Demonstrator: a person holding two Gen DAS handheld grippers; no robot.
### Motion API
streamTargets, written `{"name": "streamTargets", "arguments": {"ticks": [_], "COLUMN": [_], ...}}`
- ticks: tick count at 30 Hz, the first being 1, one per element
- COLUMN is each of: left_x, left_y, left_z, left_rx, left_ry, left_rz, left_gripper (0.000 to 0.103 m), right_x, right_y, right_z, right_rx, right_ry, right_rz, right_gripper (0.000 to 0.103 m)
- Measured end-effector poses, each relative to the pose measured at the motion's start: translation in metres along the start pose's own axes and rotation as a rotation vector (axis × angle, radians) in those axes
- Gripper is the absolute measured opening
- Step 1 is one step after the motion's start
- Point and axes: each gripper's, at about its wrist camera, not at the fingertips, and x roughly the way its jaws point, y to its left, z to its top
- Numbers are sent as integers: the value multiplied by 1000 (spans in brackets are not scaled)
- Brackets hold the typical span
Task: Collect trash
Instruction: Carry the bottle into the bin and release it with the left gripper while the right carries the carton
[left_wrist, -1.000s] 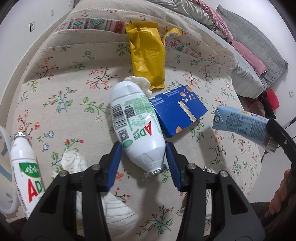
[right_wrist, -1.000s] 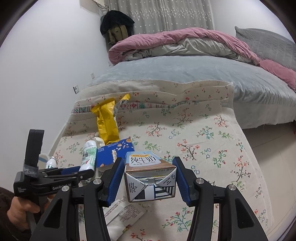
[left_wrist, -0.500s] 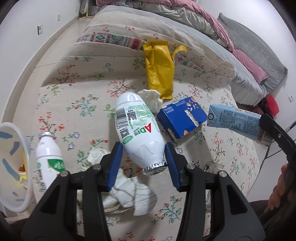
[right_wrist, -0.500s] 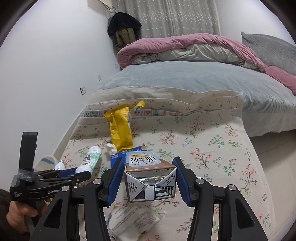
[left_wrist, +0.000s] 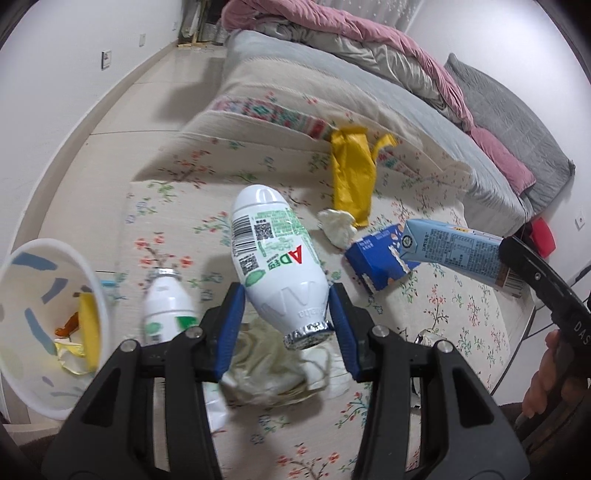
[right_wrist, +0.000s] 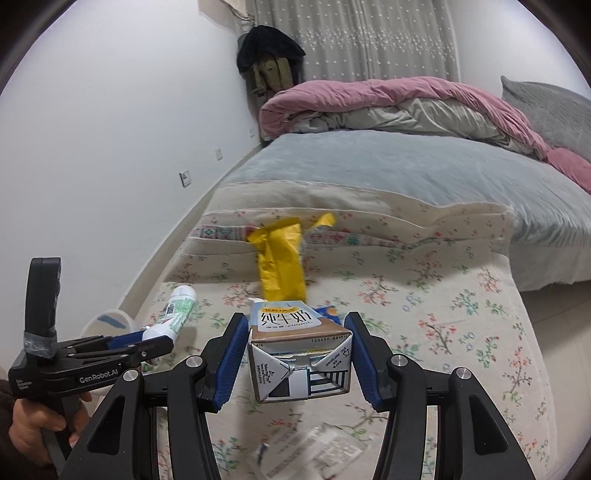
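Gripping bottle (left_wrist: 275, 258) between jaws, carton (right_wrist: 299, 354) likewise

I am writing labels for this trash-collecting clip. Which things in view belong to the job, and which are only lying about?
Belong to the job:
- white bottle in left gripper
- milk carton in right gripper
- second white bottle
- yellow wrapper
- blue box
- crumpled tissue
- white bin

Only lying about:
- pink quilt
- grey pillow
- dark jacket
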Motion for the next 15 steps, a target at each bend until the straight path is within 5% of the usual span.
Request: {"name": "streamTargets", "arguments": {"ticks": [15], "left_x": [-40], "left_y": [71], "left_z": [-8], "left_rx": [-108], "left_ry": [-66], "left_rz": [52], "left_gripper": [49], "right_x": [17], "right_y": [67], "right_z": [8], "right_rx": [-96], "right_ry": [12], "right_rz": [83], "right_gripper": [55]}}
